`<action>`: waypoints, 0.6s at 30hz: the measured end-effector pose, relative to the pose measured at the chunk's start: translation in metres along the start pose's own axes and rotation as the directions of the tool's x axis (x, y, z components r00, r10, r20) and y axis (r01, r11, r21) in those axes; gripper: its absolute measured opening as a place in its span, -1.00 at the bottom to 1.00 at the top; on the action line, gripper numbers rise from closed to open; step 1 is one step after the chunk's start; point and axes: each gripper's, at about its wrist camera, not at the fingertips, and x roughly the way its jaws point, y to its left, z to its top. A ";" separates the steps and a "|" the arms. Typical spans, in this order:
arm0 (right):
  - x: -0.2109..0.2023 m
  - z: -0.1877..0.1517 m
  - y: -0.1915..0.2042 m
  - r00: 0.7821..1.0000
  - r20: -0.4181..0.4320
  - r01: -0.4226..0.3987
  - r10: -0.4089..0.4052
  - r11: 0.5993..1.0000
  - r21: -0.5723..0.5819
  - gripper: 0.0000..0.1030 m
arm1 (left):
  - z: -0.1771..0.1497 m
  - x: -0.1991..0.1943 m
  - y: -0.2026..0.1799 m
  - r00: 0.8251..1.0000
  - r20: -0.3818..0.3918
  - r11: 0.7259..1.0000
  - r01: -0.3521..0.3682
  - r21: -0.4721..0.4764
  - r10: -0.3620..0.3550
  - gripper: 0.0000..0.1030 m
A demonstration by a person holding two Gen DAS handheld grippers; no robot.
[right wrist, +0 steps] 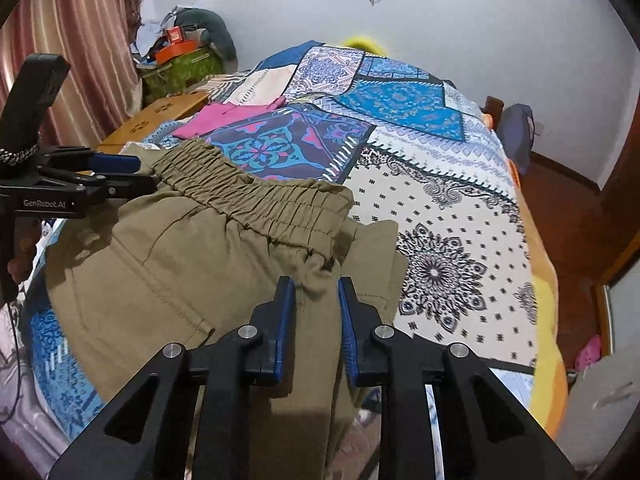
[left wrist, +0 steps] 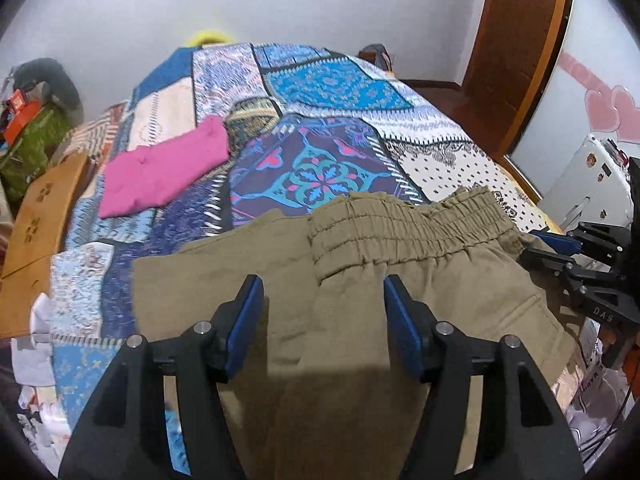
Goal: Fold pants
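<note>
Olive-khaki pants [left wrist: 360,300] with a gathered elastic waistband [left wrist: 408,228] lie at the near edge of the bed; they also show in the right wrist view [right wrist: 192,264]. My left gripper [left wrist: 324,284] is open, its blue pads spread wide over the fabric below the waistband. My right gripper [right wrist: 316,284] has its pads close on a bunched fold of the pants below the waistband end. In the left wrist view the right gripper [left wrist: 560,248] sits at the waistband's right end. In the right wrist view the left gripper [right wrist: 120,176] is at the waistband's left end.
The bed carries a patchwork quilt [left wrist: 320,152]. A folded pink garment [left wrist: 160,172] lies on its left side, also in the right wrist view [right wrist: 224,116]. A wooden board [left wrist: 44,216] stands left of the bed. Clutter [right wrist: 180,56] is piled by the curtain; a door [left wrist: 516,48] is to the right.
</note>
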 end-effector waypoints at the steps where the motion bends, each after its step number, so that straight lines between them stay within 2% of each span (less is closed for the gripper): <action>1: -0.004 0.000 0.000 1.000 0.000 0.006 -0.006 1.000 0.001 -0.62 | -0.001 -0.006 0.001 1.000 0.010 1.000 -0.011 0.000 0.011 0.23; 8: -0.027 0.000 -0.001 1.000 0.022 0.003 -0.004 1.000 0.019 -0.56 | -0.017 -0.051 0.027 0.996 0.065 0.997 -0.059 -0.049 0.062 0.23; 10: -0.032 0.000 -0.002 0.999 0.035 -0.010 0.009 0.999 0.034 -0.41 | -0.026 -0.057 0.037 0.996 0.058 0.996 -0.061 -0.071 0.065 0.26; 12: -0.036 -0.001 -0.004 0.999 0.047 -0.024 0.021 0.998 0.056 -0.04 | -0.036 -0.057 0.046 0.997 0.045 0.994 -0.062 -0.093 0.066 0.33; 14: -0.037 -0.003 -0.006 0.999 0.049 -0.024 0.020 0.997 0.072 0.12 | -0.047 -0.051 0.056 0.998 0.018 0.990 -0.057 -0.129 0.059 0.35; 18: -0.028 -0.009 -0.010 0.999 0.018 -0.028 0.027 0.996 0.089 0.19 | -0.064 -0.034 0.073 0.999 -0.042 0.975 -0.012 -0.221 0.002 0.35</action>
